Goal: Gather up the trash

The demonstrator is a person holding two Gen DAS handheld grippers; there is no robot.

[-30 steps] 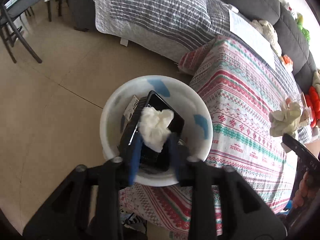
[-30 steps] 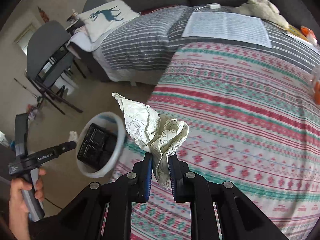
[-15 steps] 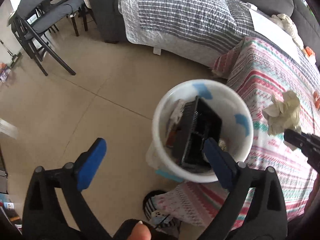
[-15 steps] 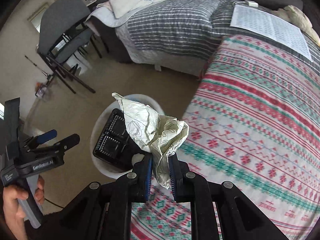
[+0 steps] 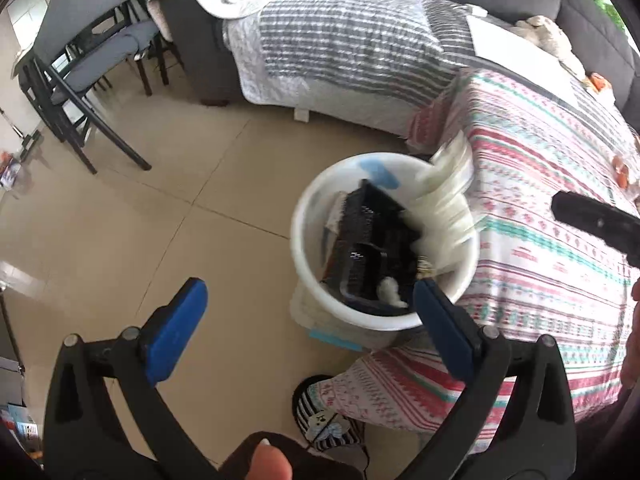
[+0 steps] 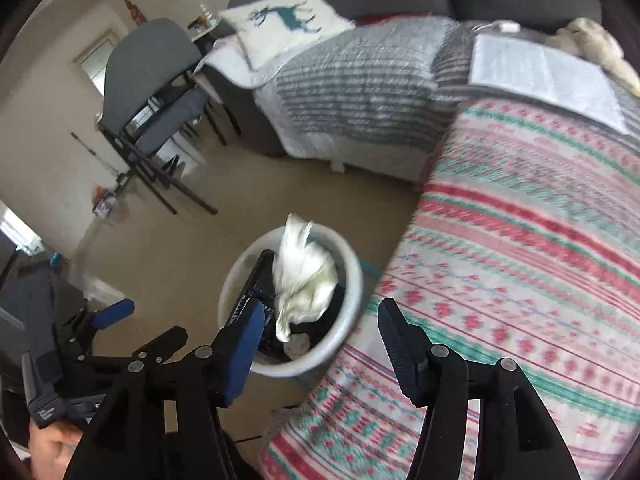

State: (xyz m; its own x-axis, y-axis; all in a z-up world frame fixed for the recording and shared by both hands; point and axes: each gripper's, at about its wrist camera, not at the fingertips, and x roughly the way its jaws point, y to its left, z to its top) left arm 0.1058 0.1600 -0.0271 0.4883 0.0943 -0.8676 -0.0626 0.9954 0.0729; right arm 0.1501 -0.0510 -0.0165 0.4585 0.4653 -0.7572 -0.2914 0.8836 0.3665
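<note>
A white bucket bin (image 5: 304, 248) stands on the floor beside the patterned blanket (image 5: 540, 208). It holds a black plastic tray (image 5: 372, 240) and a white tissue wad (image 5: 390, 290). A crumpled paper (image 6: 304, 276), blurred, drops free over the bin (image 6: 352, 280) and the tray (image 6: 256, 284), just past my right gripper (image 6: 320, 310), whose jaws are opening with nothing pressed between them. My left gripper (image 5: 308, 296) is near the bin's front, its jaws opening wide and empty. The paper (image 5: 444, 200) shows at the bin's far rim. Each gripper appears in the other's view: right (image 5: 596, 224), left (image 6: 140, 324).
A sofa with a striped grey quilt (image 5: 352, 44) lies behind the bin. A dark folding chair (image 5: 80, 64) stands at the far left. A striped slipper (image 5: 320, 420) sits by the blanket's lower edge. A deer pillow (image 6: 280, 20) and a printed sheet (image 6: 540, 72) rest further back.
My left gripper let the white tissue fall into the bin, opened wide and drew back. My right gripper carried the crumpled paper over the bin and opened; the paper is falling.
</note>
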